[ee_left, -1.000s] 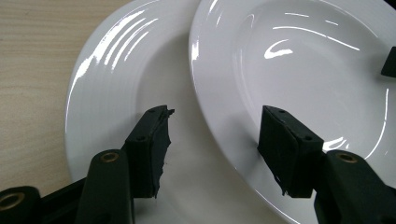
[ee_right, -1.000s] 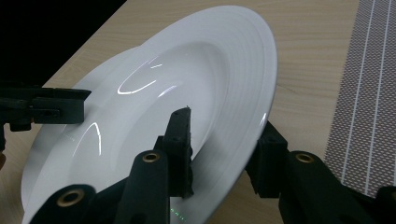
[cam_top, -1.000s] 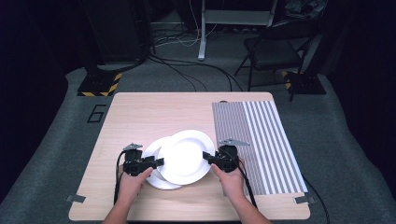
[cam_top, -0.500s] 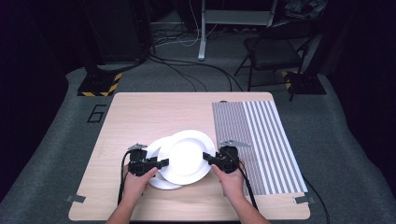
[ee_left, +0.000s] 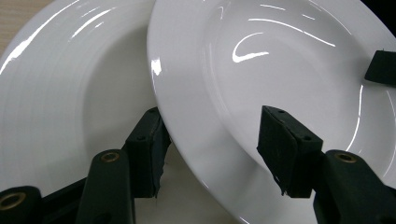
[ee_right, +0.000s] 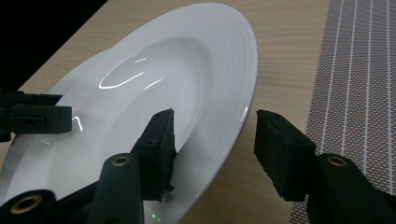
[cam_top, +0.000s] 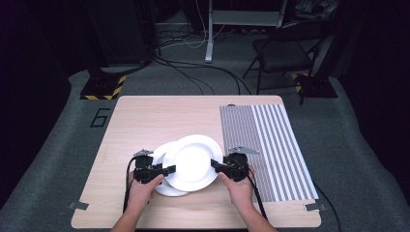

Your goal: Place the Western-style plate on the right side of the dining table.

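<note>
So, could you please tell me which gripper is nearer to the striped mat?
Right. The right gripper sits at the striped mat's left edge, holding the upper plate's right rim; the left gripper is across the plate, farther off.

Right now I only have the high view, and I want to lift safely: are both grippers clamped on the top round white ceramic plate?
Observer: No. The left gripper's jaws straddle the top round white ceramic plate's rim with visible gaps.
Operator: And the right gripper?
Observer: The right gripper is open too; the rim passes between its jaws, clear of the outer one.
Operator: Where is the left one's other jaw?
Observer: Tucked under that rim, over the bottom white plate.
</note>
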